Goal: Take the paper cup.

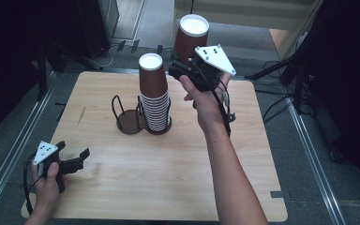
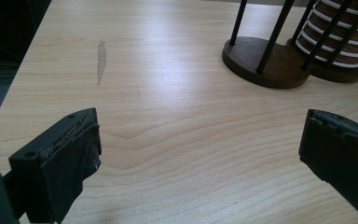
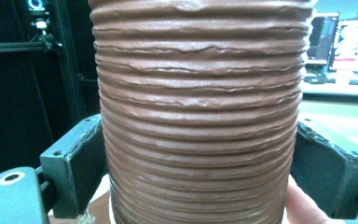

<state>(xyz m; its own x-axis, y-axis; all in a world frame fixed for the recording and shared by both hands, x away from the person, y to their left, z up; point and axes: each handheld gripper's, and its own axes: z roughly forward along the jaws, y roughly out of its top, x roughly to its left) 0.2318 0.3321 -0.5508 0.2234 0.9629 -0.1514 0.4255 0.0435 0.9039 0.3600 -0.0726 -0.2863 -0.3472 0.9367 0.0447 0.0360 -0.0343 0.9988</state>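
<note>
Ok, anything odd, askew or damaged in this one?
Only small things. A grey scuff marks the wooden table on its left side. The ribbed brown cup in the right claw shows wavy, slightly crumpled ridges. The cup stack stands upright in its holder; nothing spilled.

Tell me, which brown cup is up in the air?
The ribbed brown paper cup clamped in the right gripper, lifted behind the table. The other cups sit stacked in the black holder.

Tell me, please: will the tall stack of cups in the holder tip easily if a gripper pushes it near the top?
Probably yes up high: the cup stack rises well above the black holder, so only its lower part is caged. The paper cups look light, so the top ones may slide off.
</note>
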